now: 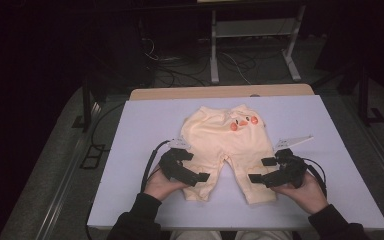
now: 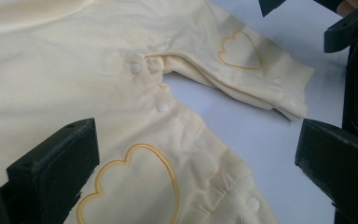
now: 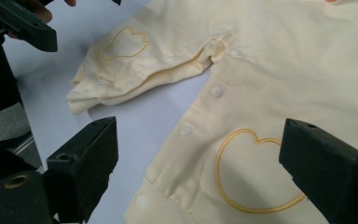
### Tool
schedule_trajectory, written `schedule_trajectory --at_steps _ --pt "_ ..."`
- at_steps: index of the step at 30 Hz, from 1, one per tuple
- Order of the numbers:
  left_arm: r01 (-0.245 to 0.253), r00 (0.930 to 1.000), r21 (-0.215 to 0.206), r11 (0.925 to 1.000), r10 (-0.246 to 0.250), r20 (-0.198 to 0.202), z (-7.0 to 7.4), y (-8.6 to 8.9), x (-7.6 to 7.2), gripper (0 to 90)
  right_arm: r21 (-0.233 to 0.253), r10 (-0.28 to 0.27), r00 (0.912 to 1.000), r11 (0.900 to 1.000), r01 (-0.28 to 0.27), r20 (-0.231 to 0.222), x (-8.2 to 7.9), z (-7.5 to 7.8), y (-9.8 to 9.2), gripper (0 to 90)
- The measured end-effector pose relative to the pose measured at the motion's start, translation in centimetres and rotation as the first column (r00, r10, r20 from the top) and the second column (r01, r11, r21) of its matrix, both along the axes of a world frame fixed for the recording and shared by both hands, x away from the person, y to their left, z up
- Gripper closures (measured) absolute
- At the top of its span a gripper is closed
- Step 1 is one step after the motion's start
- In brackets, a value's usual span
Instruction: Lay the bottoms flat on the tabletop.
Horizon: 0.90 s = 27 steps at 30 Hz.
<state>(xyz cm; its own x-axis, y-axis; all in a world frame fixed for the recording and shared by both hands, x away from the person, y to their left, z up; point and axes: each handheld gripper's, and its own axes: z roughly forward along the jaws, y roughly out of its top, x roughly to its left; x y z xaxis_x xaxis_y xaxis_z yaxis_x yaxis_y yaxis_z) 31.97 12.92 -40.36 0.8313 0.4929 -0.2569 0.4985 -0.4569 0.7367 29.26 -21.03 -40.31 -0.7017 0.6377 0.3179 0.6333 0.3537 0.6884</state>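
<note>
While both grippers gape, soft yellow baby pants (image 1: pixel 227 145), ribbed cuffs, white table (image 1: pixel 145 125).

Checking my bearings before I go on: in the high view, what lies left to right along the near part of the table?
Left tool → left trouser leg → bare gap of table → right trouser leg → right tool.

The person wears dark sleeves (image 1: pixel 140 215) that end at the wrists. Each hand has a black gripper: the left gripper (image 1: pixel 190 170) and the right gripper (image 1: pixel 267 172). Each has two thick, blocky black jaws with small screw holes, a black cable (image 1: pixel 150 160), and a grey three-cornered plate (image 1: pixel 294 141).
</note>
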Motion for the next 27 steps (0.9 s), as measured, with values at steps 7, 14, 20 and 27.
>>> schedule_trajectory --at_steps 7,14,20,27 --pt "-0.049 0.996 -0.037 0.9981 0.051 0.073 0.5 1.4 -0.4 0.0 -0.002 -0.039 0.9968 0.999 0.039 0.069 -0.1 0.5 -1.3 0.0" --pt "-0.096 0.9865 -0.07 0.993 0.104 0.127 0.6 3.1 -1.0 0.0 0.004 -0.095 0.9918 0.995 0.095 0.085 -0.8 0.1 -2.7 0.0" --pt "-0.122 0.9814 -0.09 0.9885 0.134 0.138 0.1 4.3 -1.7 0.0 0.02 -0.135 0.9859 0.991 0.134 0.098 -1.7 -0.1 -3.9 0.0" --pt "-0.151 0.9747 -0.098 0.9837 0.165 0.151 -0.1 5.7 -2.4 0.0 0.027 -0.16 0.9809 0.987 0.158 0.11 -2.4 -0.3 -5.0 0.0"
